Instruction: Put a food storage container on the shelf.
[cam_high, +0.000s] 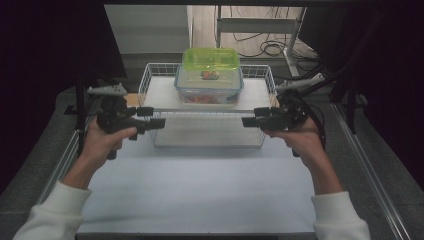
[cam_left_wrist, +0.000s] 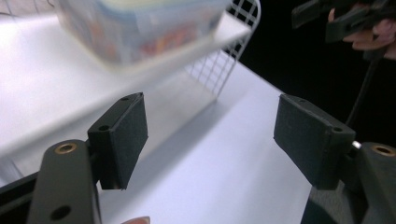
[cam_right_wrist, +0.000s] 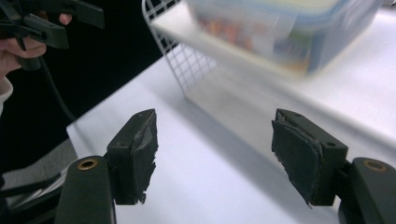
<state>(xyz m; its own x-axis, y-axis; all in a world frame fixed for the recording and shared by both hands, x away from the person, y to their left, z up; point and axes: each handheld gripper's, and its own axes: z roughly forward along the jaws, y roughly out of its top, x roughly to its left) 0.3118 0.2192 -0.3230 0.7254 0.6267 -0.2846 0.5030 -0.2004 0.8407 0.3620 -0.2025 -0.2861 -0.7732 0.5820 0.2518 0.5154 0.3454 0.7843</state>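
High view | left gripper (cam_high: 150, 117), right gripper (cam_high: 256, 117) fingers apart, empty | wire rack (cam_high: 150, 75) between | stacked containers (cam_high: 209, 77) on rack

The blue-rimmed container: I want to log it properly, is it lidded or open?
Lidded. The blue-rimmed container on the wire rack has its clear lid seated, and a green-lidded box rests on top.

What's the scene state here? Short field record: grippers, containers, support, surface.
left gripper: open, nothing between the jaws, at the rack's left side
right gripper: open, nothing between the jaws, at the rack's right side
containers: green-lidded box stacked on blue-rimmed clear box
support: white wire rack, boxes on its top shelf
surface: white table
contact: neither gripper touches the boxes
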